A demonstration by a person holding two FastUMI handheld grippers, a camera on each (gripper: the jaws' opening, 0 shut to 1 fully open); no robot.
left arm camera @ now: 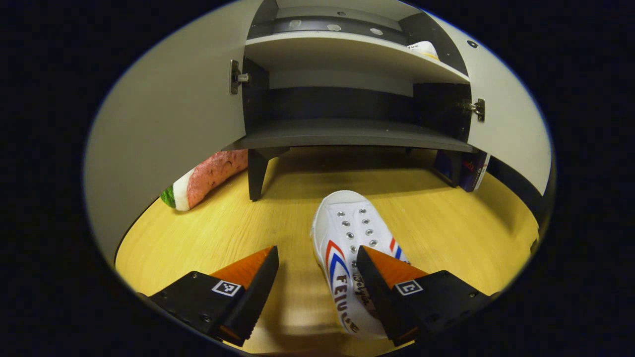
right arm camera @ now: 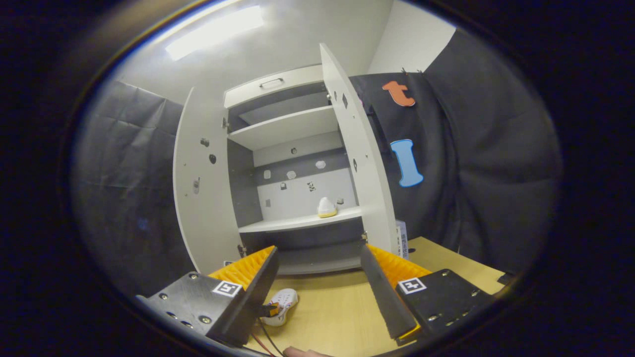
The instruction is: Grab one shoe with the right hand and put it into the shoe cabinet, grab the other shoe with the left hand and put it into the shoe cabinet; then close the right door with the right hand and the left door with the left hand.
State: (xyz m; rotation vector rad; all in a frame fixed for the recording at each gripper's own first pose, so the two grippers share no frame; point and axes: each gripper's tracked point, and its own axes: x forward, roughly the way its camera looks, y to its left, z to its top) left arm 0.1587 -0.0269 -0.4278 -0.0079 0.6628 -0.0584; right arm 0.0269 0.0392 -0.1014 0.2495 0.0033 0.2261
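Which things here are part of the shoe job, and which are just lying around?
For the job:
shoe on the floor
shoe on the shelf
shoe cabinet
left door
right door

Lying about:
watermelon-slice toy
box by the cabinet leg

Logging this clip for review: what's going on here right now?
A person is loading shoes into an open shoe cabinet. One shoe already sits on a shelf. The left hand-held gripper, open, is low over the other shoe on the wooden floor. The right hand-held gripper is open, holding nothing. Both doors stand open.
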